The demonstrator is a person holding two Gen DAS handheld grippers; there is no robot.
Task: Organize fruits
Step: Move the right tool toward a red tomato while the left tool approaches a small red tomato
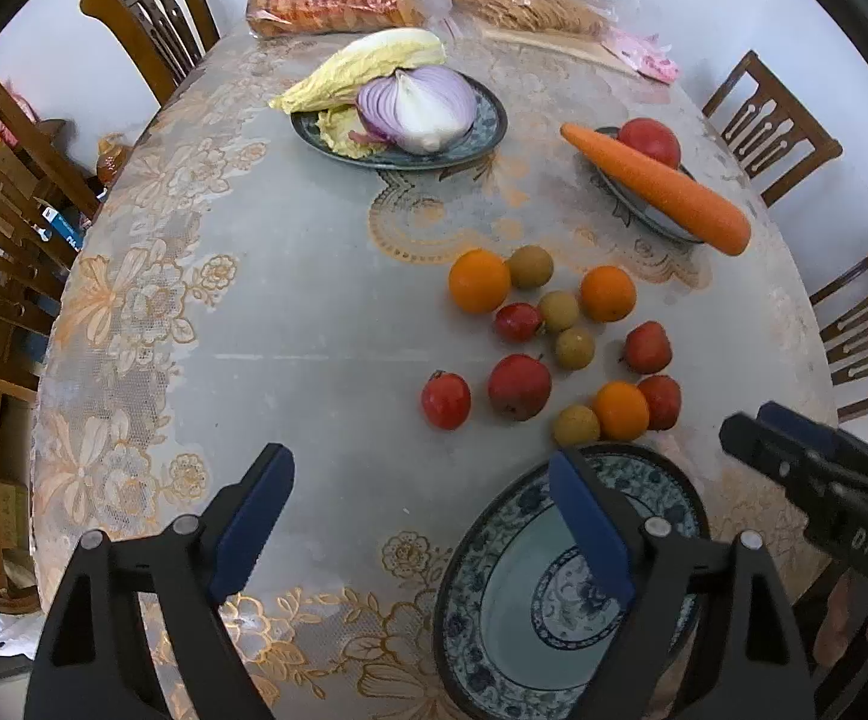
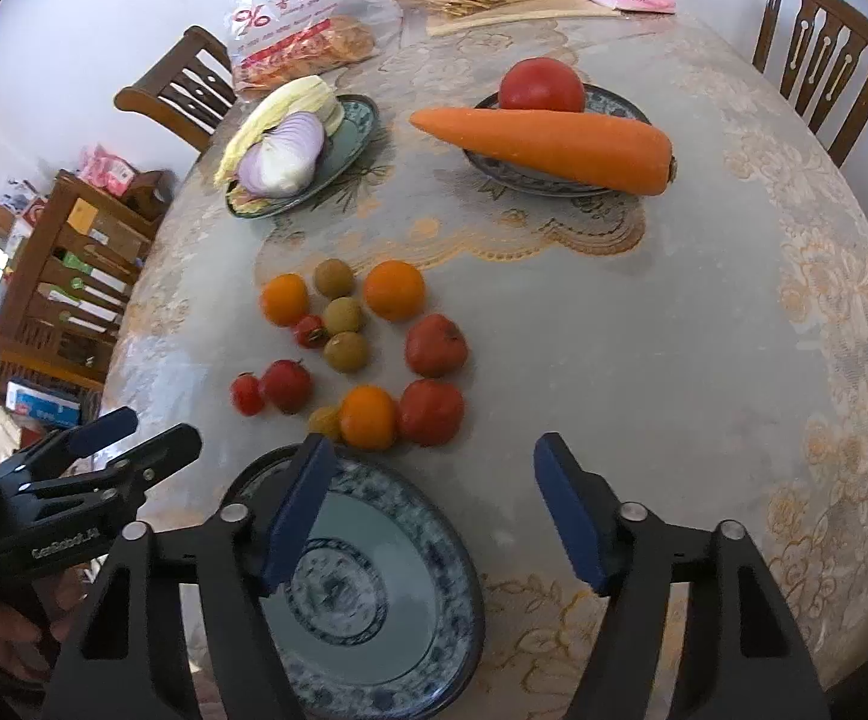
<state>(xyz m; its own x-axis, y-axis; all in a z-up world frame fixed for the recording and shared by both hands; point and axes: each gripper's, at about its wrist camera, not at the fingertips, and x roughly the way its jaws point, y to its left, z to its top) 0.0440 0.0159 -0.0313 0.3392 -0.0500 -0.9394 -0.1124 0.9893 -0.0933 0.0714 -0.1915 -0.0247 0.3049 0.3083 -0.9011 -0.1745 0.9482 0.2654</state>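
Loose fruit lies in a cluster on the lace-covered table: oranges [image 1: 479,281] [image 2: 394,290], red fruits [image 1: 519,387] [image 2: 431,411] and small brownish longans [image 1: 575,426] [image 2: 345,351]. An empty blue-patterned plate [image 1: 464,600] [image 2: 410,570] sits just in front of the cluster. My left gripper [image 1: 416,468] hovers open over the table, left of the plate, with its right finger above the plate's rim. My right gripper [image 2: 434,450] is open too, its left finger over the plate, nothing between the pads. Each gripper shows at the edge of the other's view.
A carrot [image 1: 662,189] [image 2: 548,144] and a tomato [image 1: 650,141] rest on a far plate. Cabbage and a halved onion [image 1: 416,108] [image 2: 284,156] fill another. Bags of food [image 1: 338,0] lie at the far edge. Wooden chairs [image 1: 152,18] ring the table.
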